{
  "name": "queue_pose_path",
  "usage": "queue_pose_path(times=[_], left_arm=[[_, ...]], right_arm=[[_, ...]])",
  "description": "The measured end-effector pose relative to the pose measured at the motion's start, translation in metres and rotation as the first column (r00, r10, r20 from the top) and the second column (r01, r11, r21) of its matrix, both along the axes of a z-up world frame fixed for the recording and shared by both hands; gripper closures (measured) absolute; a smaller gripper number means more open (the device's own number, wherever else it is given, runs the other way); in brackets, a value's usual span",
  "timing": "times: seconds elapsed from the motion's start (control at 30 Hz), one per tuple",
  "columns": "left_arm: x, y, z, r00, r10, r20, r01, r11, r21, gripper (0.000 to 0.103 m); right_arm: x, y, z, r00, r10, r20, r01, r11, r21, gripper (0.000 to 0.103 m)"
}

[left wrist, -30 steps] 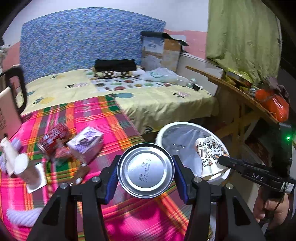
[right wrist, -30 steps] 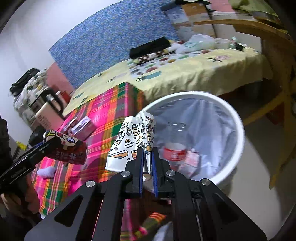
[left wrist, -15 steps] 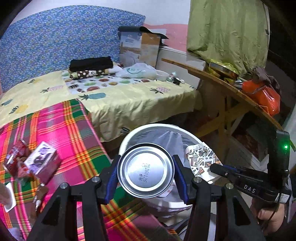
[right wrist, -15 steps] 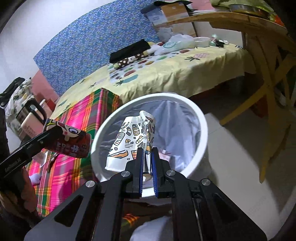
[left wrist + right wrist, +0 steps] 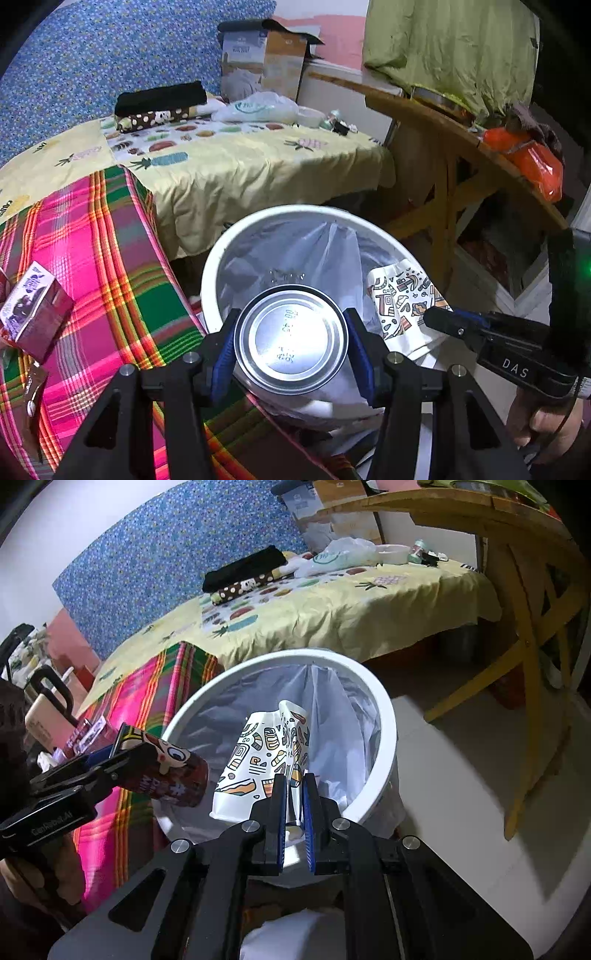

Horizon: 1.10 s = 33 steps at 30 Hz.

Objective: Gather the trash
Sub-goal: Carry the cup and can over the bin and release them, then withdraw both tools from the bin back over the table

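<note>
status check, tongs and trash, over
Left tongs shut on can. Right tongs shut on crushed paper cup. Both over white bin. Nothing in the way.

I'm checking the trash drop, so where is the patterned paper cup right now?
The patterned paper cup is crushed in the right claw, over the white bin, right of the can in the left claw.
</note>
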<state>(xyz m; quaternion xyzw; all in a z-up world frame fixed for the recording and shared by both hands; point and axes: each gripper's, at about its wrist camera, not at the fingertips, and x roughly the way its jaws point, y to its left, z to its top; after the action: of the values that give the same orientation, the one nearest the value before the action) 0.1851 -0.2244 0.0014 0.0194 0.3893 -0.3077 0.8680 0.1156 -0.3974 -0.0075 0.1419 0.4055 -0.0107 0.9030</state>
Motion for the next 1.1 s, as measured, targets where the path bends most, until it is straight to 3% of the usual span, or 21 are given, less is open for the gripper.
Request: queue_pose_path(times=[0.23, 0.3, 0.6, 0.7, 0.77, 1.1], left_arm=[[0.001, -0.002, -0.004, 1.0, -0.014, -0.011, 0.014, 1.0, 0.009, 0.046], [0.001, 0.0, -0.003, 1.0, -0.016, -0.008, 0.016, 1.0, 0.003, 0.04], [-0.004, 0.015, 0.002, 1.0, 0.016, 0.01, -0.016, 1.0, -0.01, 0.037], [-0.009, 0.024, 0.005, 0.999, 0.038, 0.01, -0.038, 0.999, -0.014, 0.037], [-0.013, 0.032, 0.006, 0.998, 0.054, 0.015, -0.054, 0.998, -0.015, 0.037], [-0.039, 0.073, 0.012, 0.99, 0.138, 0.038, -0.137, 0.99, -0.021, 0.037]], right_arm=[[0.002, 0.002, -0.003, 0.999, 0.012, -0.035, -0.013, 1.0, -0.021, 0.093], [0.001, 0.002, -0.003, 0.999, 0.01, -0.032, -0.011, 1.0, -0.027, 0.092], [-0.004, 0.006, 0.004, 1.0, 0.006, -0.004, -0.007, 1.0, -0.03, 0.081], [-0.007, 0.012, 0.01, 1.0, 0.017, 0.019, -0.016, 0.999, -0.028, 0.069], [-0.009, 0.017, 0.014, 0.999, 0.033, 0.032, -0.032, 0.999, -0.027, 0.055], [-0.015, 0.053, 0.025, 0.987, 0.141, 0.08, -0.141, 0.99, -0.006, 0.054]])
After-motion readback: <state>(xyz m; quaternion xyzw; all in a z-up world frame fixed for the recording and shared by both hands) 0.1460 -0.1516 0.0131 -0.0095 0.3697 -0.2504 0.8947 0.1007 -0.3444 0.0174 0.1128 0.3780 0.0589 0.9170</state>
